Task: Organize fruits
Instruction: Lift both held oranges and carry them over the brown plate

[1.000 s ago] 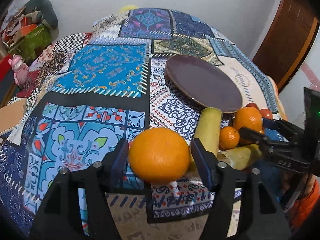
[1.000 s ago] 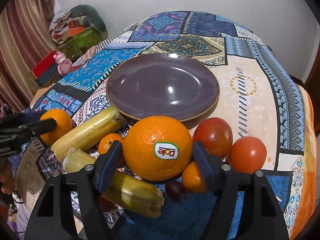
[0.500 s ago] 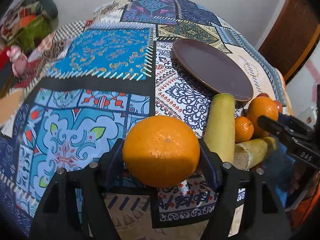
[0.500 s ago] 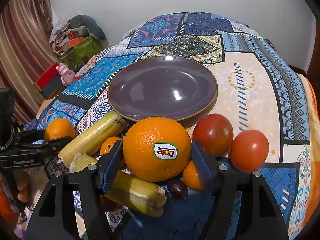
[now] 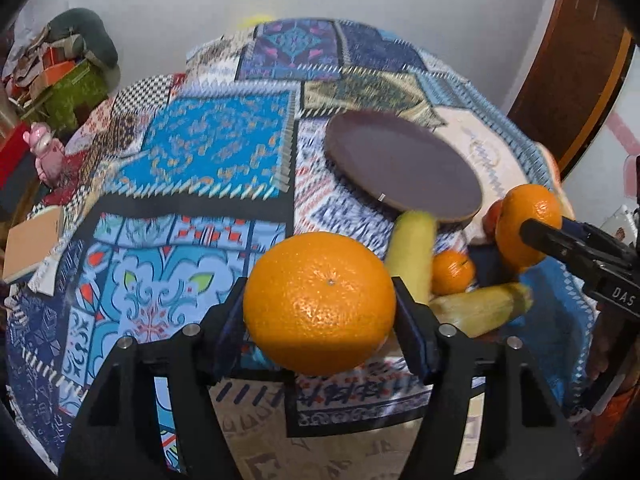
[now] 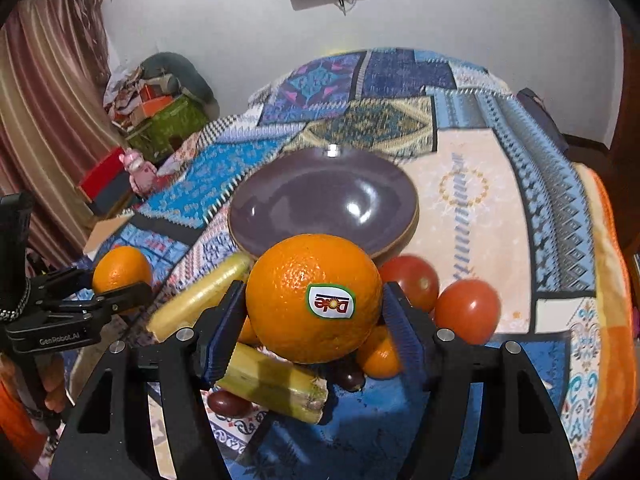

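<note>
My left gripper (image 5: 320,316) is shut on a plain orange (image 5: 319,304) and holds it above the patterned cloth. My right gripper (image 6: 314,312) is shut on an orange with a Dole sticker (image 6: 314,298), held above the fruit pile. A dark purple plate (image 6: 324,200) lies empty beyond it; it also shows in the left wrist view (image 5: 400,168). Below lie two tomatoes (image 6: 466,310), two yellow-green stalks (image 6: 276,380), small oranges (image 6: 380,356) and dark small fruits (image 6: 228,402). The left gripper with its orange (image 6: 120,268) shows at the left of the right wrist view.
A patchwork cloth (image 5: 208,152) covers the table. A pink figurine (image 5: 44,152) and boxes (image 5: 60,80) stand off the far left edge. A brown board (image 5: 32,240) lies at the left edge. A wooden door (image 5: 580,80) is at the right.
Both grippers have risen with their oranges, which were resting low a second ago. The left gripper closed on its orange. The plate and fruit pile now sit lower in view.
</note>
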Motion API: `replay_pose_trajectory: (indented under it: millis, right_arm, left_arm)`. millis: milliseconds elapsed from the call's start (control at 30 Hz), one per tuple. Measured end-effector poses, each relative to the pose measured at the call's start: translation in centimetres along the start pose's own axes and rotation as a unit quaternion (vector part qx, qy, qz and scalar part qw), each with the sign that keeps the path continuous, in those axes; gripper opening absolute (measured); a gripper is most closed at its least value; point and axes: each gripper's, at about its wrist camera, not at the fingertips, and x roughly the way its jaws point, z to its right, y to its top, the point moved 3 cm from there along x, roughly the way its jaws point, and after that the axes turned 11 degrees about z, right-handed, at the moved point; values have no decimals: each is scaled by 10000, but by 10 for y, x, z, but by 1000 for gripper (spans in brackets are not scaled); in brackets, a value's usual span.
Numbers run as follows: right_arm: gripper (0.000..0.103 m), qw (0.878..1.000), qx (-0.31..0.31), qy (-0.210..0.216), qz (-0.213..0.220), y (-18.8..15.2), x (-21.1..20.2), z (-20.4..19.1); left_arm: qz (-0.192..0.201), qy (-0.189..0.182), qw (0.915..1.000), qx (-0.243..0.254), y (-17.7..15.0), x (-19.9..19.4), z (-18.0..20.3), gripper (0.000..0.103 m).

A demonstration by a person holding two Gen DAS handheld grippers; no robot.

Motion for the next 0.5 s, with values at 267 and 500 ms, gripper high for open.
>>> replay_pose_trajectory:
  millis: [267,500]
  right_arm:
    - [65,9991,-108,-25,402,33,-16,1]
    - [65,9977,-183,-74,649,60,-21,5]
  left_arm:
    - [453,-195,9988,78,41,-21,22,67]
    - [808,-297,9961,190,77,-30,43,67]
